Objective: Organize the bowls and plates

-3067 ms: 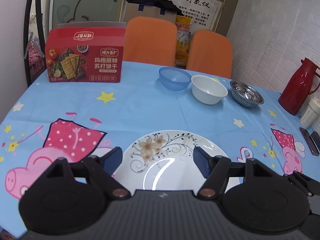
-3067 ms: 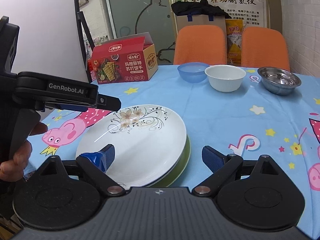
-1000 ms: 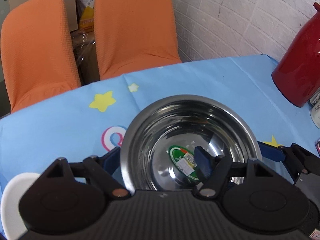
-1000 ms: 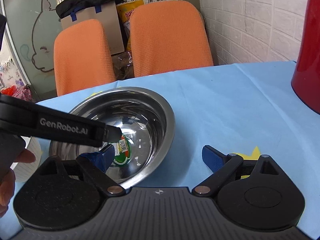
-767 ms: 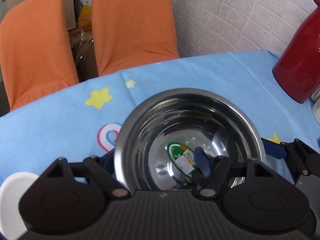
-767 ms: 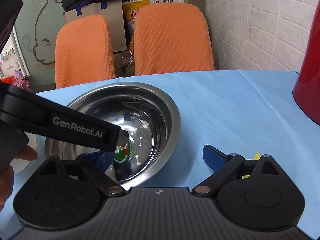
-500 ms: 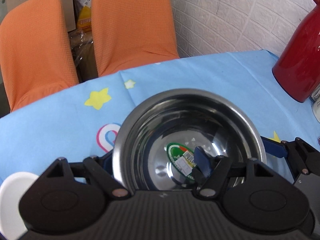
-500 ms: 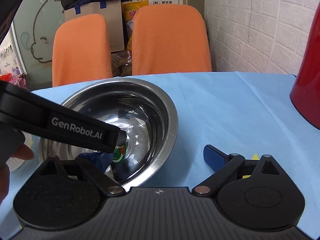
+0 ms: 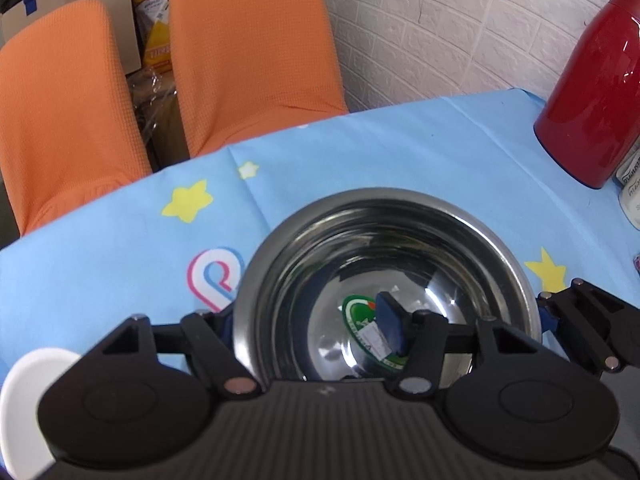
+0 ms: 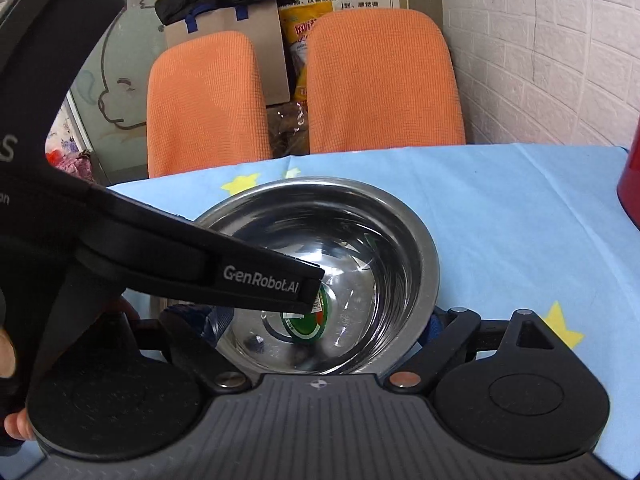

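Note:
A steel bowl (image 9: 400, 240) (image 10: 360, 216) with a green sticker inside stands on the blue cartoon tablecloth (image 9: 400, 152). My left gripper (image 9: 304, 320) straddles the bowl's left wall. One pad sits over the sticker and the other is outside, hidden by the rim. Its jaws are closing, and the pads do not visibly press. My right gripper (image 10: 324, 320) straddles the right wall, with its right finger (image 10: 448, 320) against the outer rim and its left pad inside. Its jaws are closing too. In the right wrist view the left gripper's finger (image 10: 260, 276) reaches into the bowl.
A white bowl (image 9: 36, 400) lies at the lower left. A red thermos jug (image 9: 596, 92) and a white container (image 9: 630, 192) stand to the right. Two orange chairs (image 9: 248, 52) sit behind the table's far edge. A person's hand (image 10: 8, 360) holds the left tool.
Three seconds ago both grippers were at the flowered plate; now they are at the steel bowl. Over the last second the right gripper's fingers drew in, and the bowl sits closer between them.

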Demonstrator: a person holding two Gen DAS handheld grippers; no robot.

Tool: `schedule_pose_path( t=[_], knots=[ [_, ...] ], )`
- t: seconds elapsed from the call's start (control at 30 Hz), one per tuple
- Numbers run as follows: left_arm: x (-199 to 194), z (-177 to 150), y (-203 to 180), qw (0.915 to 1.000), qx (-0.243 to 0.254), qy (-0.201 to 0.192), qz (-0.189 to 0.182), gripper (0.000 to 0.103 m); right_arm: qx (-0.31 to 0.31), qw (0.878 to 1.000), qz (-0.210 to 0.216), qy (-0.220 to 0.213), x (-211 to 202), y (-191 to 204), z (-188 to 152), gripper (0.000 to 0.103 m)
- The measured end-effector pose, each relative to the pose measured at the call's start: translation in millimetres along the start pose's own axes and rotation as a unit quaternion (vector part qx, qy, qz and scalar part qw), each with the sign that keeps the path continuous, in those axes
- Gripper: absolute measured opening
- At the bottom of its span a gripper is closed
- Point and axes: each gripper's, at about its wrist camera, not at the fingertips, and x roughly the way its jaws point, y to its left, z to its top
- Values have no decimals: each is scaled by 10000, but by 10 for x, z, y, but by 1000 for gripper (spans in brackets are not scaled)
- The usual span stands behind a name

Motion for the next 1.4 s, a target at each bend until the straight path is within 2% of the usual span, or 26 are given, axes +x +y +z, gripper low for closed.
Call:
schedule_pose_path(
  t=[0.13,0.3,0.6,0.77,0.87,1.03,1.13,1.2,1.27,1.4],
  knots=[
    [-139,-92,-30,9998,-119,118,-94,57,15,10000,11,37,-162,63,-42,78],
    [-614,-406,-210,9999,-83,-80,-123,57,-69,9998,-68,-144,-623,249,-226,80],
    [-1464,-1430,-427,9999,47,-135,-64,59,-39,9993,140,-350,-1484,708,-915,81],
    [-1655,-1942,-480,9999,141,-40,-42,60,104,9991,258,-310,-1722,928,-1307,82],
    [-1671,-2121,-450,9999,81,15,-85,61,195,9989,265,-322,-1796,1007,-1448,82],
    [-1548,-2243,-364,9998,-79,118,-100,63,117,9993,333,-140,-1718,1073,-1574,82],
    [-1535,-2255,-404,9999,94,73,52,63,49,9994,353,26,-1613,1079,-1641,82],
    [-1575,-2257,-392,9999,117,98,-78,67,45,9990,430,130,-1592,1068,-1679,81],
    [-1703,-2238,-357,9998,126,-89,-133,71,102,9988,482,72,-1695,1018,-1721,80],
    [-2059,-2140,-237,9979,81,-635,10,72,385,9978,423,-329,-2010,821,-1680,81]
  ],
)
